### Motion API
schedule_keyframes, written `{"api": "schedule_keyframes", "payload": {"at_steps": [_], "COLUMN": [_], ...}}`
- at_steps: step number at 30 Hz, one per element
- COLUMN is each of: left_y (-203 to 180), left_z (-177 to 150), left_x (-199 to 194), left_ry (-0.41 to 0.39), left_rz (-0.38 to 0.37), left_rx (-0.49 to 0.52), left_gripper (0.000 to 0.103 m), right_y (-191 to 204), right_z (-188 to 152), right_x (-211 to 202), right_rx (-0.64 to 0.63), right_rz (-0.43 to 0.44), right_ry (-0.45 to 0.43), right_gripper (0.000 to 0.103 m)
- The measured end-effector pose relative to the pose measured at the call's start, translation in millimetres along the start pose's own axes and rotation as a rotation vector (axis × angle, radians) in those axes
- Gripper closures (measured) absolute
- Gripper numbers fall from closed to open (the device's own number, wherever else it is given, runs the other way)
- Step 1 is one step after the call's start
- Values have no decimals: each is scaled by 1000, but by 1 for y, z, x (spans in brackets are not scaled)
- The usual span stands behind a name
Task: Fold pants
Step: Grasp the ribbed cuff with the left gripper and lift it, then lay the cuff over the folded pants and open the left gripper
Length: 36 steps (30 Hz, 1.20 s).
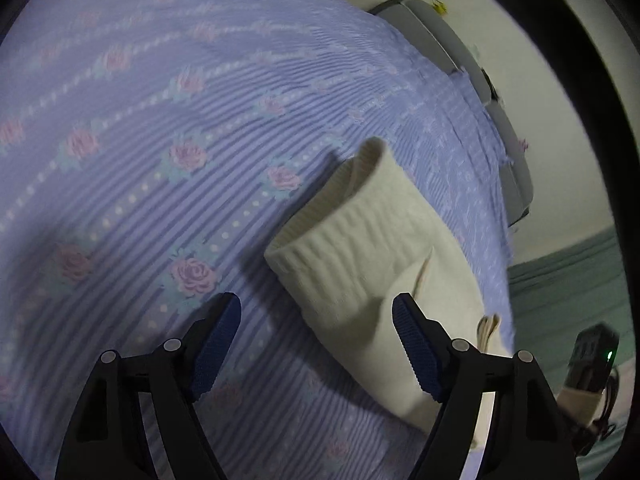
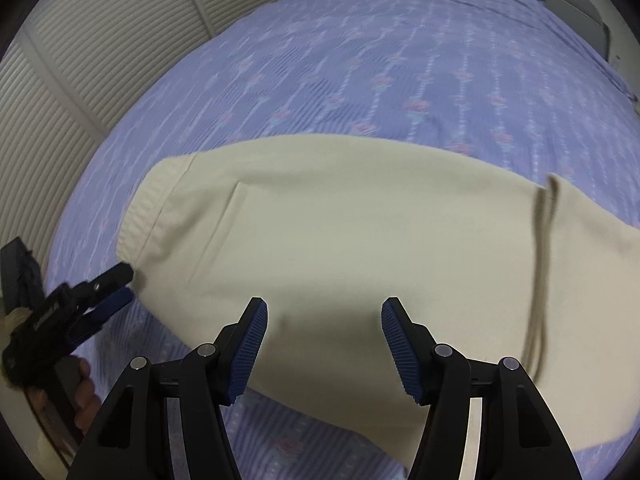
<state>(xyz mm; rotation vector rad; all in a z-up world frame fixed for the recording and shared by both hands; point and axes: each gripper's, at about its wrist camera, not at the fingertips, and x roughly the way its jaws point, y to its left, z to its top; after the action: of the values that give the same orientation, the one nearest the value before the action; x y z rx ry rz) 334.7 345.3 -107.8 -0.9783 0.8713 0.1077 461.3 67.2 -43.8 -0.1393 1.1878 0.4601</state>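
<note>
On the bed, across a lilac bedspread [image 2: 360,60] printed with pink roses, we log the cream pants [image 2: 360,232] lying flat, already doubled over. From the right wrist view the ribbed waistband [image 2: 152,204] sits at 9 o'clock, a patch pocket just inside it, and a drawstring [image 2: 544,264] trails over the cloth toward 3 o'clock. We see the right gripper [image 2: 324,344] hovering above the near edge of the pants at 6 o'clock, jaws spread wide, nothing between the blue pads [image 2: 250,350]. We note the left gripper [image 2: 108,292] at 8 o'clock in the same view, its tips just beside the waistband corner; contact cannot be judged from there. From the left wrist view the left gripper [image 1: 316,344] shows jaws wide apart and empty, the waistband opening ahead at 12 to 1 o'clock. Louvred doors [image 2: 80,60] stand at 10 o'clock beyond the bed.
</note>
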Motion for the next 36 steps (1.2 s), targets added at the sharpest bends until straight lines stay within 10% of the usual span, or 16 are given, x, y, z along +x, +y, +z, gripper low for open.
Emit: {"api": "schedule_keyframes", "payload": {"at_steps": [10,13,18,29,36], "left_y": [20,14,-13,-164,-263], "left_z": [26,34,35,-5,-38], "left_x": [45,55,45,-15,-35], "left_ry": [-27,-34,-31,-178,-258], "left_rz": [-315,-288,-125,253,198], "left_rx": [-145,-145,-34,475,611], "left_gripper": [30,32,73,78,78], "right_y": [7,7,-7,-79,-134], "right_z": [1,0,-2,-5,-28], "right_x": [19,22,19,-40,-108], "right_rx": [3,9,50,170,232], "right_rz": [16,10,10,-24,-59], "right_ry": [33,33,16,-120,-219], "right_gripper": [42,42,42,42,42]}}
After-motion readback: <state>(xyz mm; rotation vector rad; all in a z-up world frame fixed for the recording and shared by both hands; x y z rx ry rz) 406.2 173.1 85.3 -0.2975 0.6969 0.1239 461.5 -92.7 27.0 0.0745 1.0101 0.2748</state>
